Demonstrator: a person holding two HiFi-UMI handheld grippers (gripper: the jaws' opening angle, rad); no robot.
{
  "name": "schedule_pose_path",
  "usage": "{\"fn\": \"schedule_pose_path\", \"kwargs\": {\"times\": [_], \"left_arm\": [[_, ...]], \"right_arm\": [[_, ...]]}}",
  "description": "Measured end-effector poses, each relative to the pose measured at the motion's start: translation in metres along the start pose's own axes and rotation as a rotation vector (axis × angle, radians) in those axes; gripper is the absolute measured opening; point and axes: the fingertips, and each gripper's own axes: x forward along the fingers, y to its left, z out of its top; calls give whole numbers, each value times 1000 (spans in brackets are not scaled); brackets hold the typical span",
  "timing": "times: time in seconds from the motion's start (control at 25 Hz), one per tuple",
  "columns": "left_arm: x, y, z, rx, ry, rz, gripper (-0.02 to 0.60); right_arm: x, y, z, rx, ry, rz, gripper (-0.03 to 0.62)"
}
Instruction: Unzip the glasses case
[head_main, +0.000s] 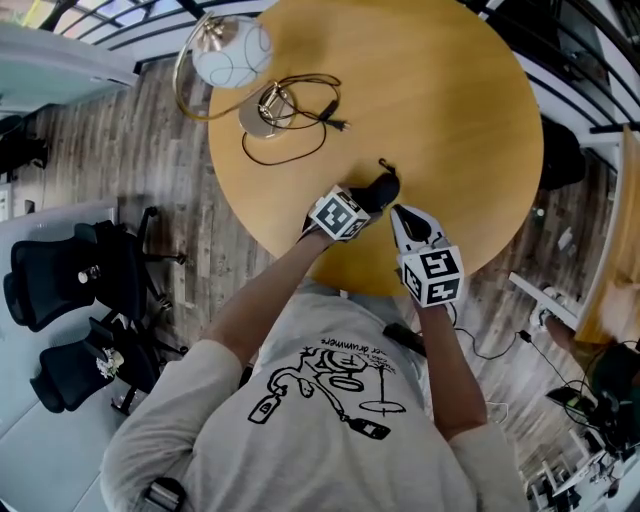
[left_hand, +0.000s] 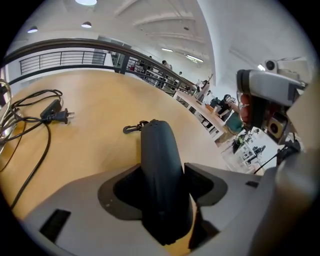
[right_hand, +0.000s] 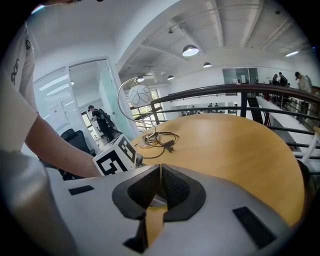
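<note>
A dark glasses case (head_main: 384, 187) lies near the front edge of the round wooden table (head_main: 450, 90), with a small clip (head_main: 384, 162) at its far end. In the left gripper view the case (left_hand: 156, 150) stands between the jaws, and its clip (left_hand: 132, 128) lies on the wood beyond. My left gripper (head_main: 371, 197) (left_hand: 162, 172) has both pads against the case's sides. My right gripper (head_main: 397, 211) hovers just right of the case. Its pads (right_hand: 160, 170) meet with nothing between them. The left gripper's marker cube (right_hand: 116, 155) shows to its left.
A desk lamp with a glass globe (head_main: 231, 50) and round base (head_main: 264, 115) stands at the table's far left. Its black cable and plug (head_main: 331, 121) (left_hand: 56, 115) trail towards the middle. Black office chairs (head_main: 70, 285) stand on the floor at left.
</note>
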Motion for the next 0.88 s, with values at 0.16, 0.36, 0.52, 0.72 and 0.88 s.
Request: {"fn": "schedule_pose_path", "kwargs": {"times": [0.16,0.36,0.52,0.72,0.88], "left_arm": [[-21,0,15,-103,-87,-5,261],[-80,-11,69,-310,-349,-84,259],[-129,-26,111,-410,-539,-139,258],[-169,-45,146,-454,-684,-178,258],[-178,-55,151,-455,-717,-182,258]], "right_arm": [[-12,-1,4,-11,4,-18,25],[-22,18,8,-56,30,16,26],[-26,45,9,-120,53,69,49],[-24,66,12,-168,52,105,114],[-24,70,21,-169,16,91,114]]}}
